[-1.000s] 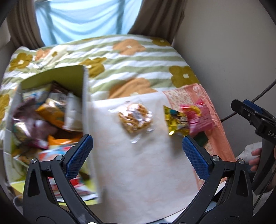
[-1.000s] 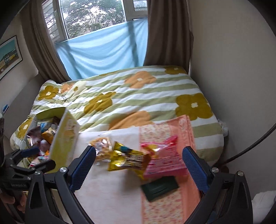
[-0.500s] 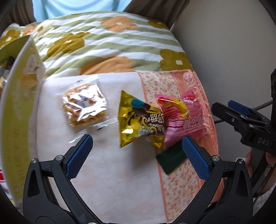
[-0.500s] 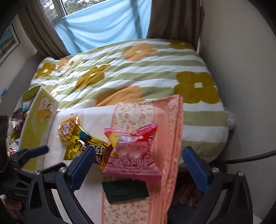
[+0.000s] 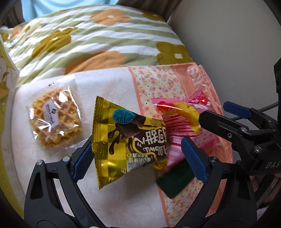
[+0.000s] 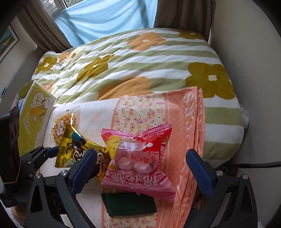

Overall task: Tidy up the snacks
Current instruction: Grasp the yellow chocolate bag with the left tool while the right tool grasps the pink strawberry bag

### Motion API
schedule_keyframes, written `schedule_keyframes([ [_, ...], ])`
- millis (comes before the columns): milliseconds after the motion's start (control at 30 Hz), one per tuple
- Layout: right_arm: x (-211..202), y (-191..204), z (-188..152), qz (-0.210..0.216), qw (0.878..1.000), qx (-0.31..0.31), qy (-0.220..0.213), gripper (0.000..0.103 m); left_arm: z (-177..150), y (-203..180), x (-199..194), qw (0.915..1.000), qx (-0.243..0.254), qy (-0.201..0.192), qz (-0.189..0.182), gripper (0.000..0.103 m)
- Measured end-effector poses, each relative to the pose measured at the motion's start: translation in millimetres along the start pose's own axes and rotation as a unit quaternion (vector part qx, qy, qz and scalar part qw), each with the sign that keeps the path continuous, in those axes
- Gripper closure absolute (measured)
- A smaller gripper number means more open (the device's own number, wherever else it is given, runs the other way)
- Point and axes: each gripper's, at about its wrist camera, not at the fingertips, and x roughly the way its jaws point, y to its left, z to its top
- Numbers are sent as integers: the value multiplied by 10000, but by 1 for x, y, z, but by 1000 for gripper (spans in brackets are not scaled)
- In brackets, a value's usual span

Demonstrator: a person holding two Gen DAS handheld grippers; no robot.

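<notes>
Floral green-striped quilt (image 6: 140, 57) covers the bed beneath a curtained window (image 6: 105, 15). Left gripper (image 5: 138, 156) closing around the gold snack packet (image 5: 130, 147); right gripper (image 6: 140, 168) wide, empty.

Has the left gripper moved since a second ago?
Yes. The left gripper has swung away from the green snack box and down toward the gold packet, which now sits between its closing jaws, apparently not yet pinched.

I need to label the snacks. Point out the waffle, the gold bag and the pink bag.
waffle (image 5: 55, 121): left wrist view, on the paper label at its middle.
gold bag (image 5: 130, 145): left wrist view, on the printed front.
pink bag (image 6: 138, 161): right wrist view, on the clear window over the sweets.
</notes>
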Motion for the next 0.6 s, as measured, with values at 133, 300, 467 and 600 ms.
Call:
schedule_keyframes([
  [133, 8, 8, 1, -179, 9997, -176, -27, 3, 2, 3, 12, 9999, -26, 80, -139, 10],
  [300, 19, 15, 3, -247, 9992, -302, 89, 3, 0, 3, 19, 9997, 43, 179, -170, 36],
  [467, 27, 18, 2, -245, 9992, -251, 180, 3, -3, 7, 19, 9996, 65, 157, -222, 42],
  [600, 29, 16, 1, -241, 9993, -187, 226, 3, -5, 10, 16, 9997, 100, 181, -155, 44],
])
